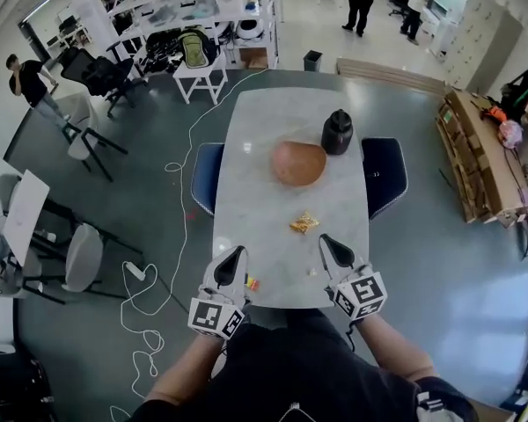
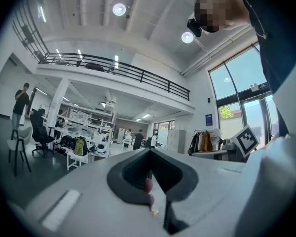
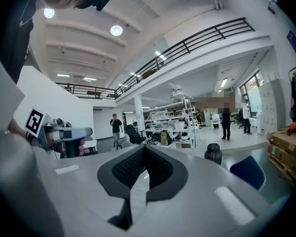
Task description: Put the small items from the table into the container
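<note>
One gold wrapper [image 1: 304, 223] lies near the right hand-held gripper [image 1: 326, 239].

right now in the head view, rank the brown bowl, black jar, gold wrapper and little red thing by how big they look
Largest to smallest:
1. brown bowl
2. black jar
3. gold wrapper
4. little red thing

Table [image 1: 273, 112] in the middle, left chair [image 1: 206, 176] and right chair [image 1: 385, 174] tucked against its sides. On it: container [image 1: 298, 163] mid-table, bottle [image 1: 337, 132] just behind-right of it, wrapper [image 1: 304, 223] nearer the person. At the near edge, small item [image 1: 252, 283] just right of left gripper [image 1: 238, 253]; right gripper [image 1: 328, 240] opposite.
</note>
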